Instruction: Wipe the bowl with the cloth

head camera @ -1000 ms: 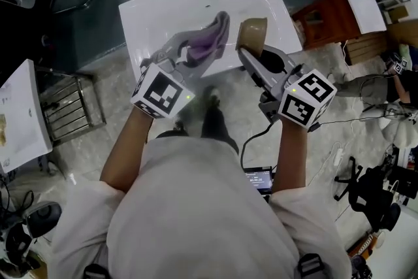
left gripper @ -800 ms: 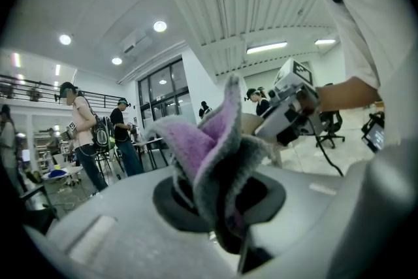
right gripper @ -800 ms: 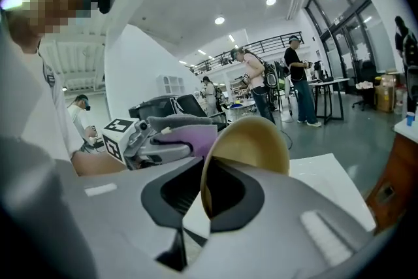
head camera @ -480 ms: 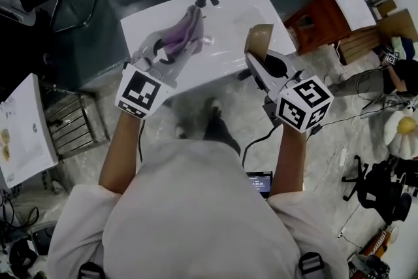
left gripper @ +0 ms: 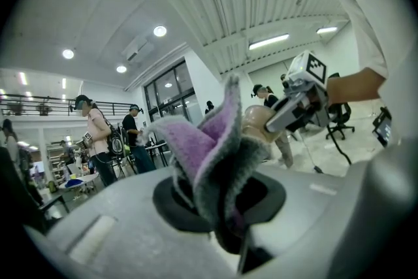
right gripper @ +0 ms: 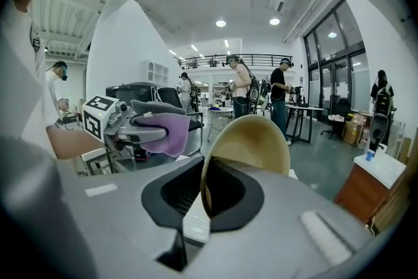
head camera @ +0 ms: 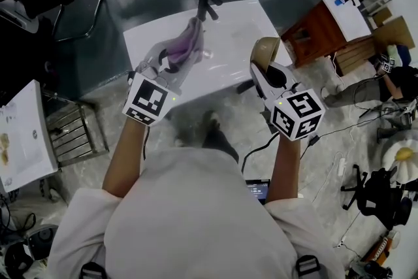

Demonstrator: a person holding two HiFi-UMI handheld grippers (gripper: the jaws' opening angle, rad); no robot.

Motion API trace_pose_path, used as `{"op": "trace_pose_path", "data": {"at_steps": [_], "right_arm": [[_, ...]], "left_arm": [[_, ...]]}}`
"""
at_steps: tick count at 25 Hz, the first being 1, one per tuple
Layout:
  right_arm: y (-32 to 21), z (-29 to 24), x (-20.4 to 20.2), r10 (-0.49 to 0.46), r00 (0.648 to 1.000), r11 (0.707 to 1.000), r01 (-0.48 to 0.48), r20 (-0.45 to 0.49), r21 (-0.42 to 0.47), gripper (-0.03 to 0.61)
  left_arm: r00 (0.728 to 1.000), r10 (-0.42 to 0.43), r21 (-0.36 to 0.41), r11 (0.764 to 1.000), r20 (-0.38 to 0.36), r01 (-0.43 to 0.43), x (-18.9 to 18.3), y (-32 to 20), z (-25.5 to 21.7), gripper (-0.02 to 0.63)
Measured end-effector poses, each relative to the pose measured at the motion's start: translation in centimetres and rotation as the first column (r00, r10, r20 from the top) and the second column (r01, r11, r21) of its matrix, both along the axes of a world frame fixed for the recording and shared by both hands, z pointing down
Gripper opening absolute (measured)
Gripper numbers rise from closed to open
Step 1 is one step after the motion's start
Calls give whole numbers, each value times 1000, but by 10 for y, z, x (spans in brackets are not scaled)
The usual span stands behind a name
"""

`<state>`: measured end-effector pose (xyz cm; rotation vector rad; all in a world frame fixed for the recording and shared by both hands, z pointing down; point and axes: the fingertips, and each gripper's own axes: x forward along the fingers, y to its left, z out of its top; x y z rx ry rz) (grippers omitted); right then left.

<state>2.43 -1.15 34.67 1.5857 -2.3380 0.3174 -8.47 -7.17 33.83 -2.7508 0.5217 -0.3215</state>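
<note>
My left gripper (head camera: 171, 61) is shut on a purple and grey cloth (head camera: 186, 41), which sticks up out of its jaws (left gripper: 212, 160). My right gripper (head camera: 262, 65) is shut on the rim of a tan bowl (head camera: 264, 51), held on edge above the right part of the white table (head camera: 228, 49). In the right gripper view the bowl (right gripper: 251, 147) stands upright between the jaws, and the left gripper with the cloth (right gripper: 160, 127) shows at the left. The cloth and the bowl are apart.
A black faucet-like stand (head camera: 206, 4) rises at the table's far edge. A wooden cabinet (head camera: 326, 29) stands to the right, a metal rack (head camera: 72, 131) to the left. People stand in the background of both gripper views.
Both grippers have risen a little. The left one with the cloth moved leftward, away from the bowl. The right one rolled, and the bowl now stands more upright.
</note>
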Motion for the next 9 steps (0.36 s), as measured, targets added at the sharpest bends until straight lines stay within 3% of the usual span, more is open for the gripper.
{"op": "trace_pose_path", "data": {"at_steps": [9], "right_arm": [[-2,6,-2,10,1000,1000,-10,-8,-10,21]], "left_arm": [[1000,2,7,1000,12,-2,-1,-4,3,71]]}}
